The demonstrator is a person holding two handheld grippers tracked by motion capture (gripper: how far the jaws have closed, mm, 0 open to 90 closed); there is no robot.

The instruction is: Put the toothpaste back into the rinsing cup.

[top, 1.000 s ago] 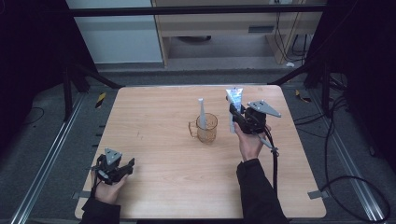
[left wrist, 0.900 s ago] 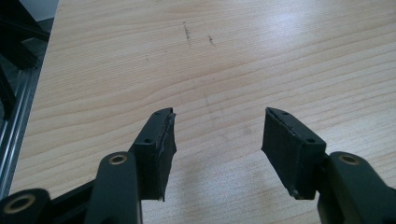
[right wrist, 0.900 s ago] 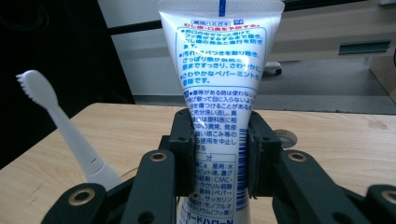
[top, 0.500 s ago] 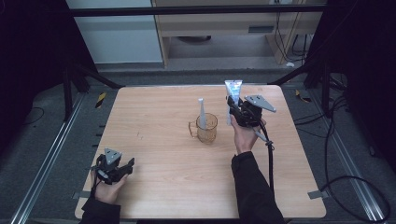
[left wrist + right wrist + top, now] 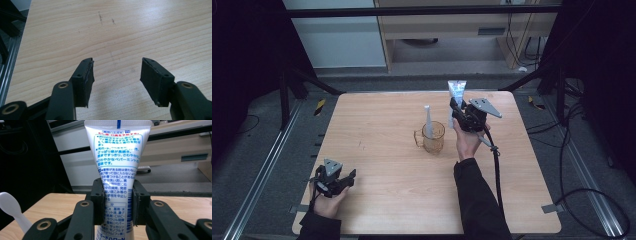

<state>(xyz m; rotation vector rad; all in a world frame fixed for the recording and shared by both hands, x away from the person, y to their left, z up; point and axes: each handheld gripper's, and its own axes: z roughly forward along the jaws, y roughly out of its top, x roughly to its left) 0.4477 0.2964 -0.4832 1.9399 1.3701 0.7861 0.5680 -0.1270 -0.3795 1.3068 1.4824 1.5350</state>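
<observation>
Toothpaste tube held upright above the table, at about 2 o'clock from the cup.
We have the right gripper clamped on the tube's lower body, jaws pressing both sides, crimped end up in the right gripper view. The amber cup stands near the table's centre with a white toothbrush upright inside it, leaning toward 12 o'clock. To place the tube well, we judge we should carry it toward 8 o'clock until it sits over the cup's open mouth, keep it vertical, and lower it on the side away from the brush, so we do not knock the brush or tip the cup. We should loosen our hold only once the cap end is well inside. Our left gripper rests at the table's 7 o'clock corner, jaws spread wide over bare wood.
</observation>
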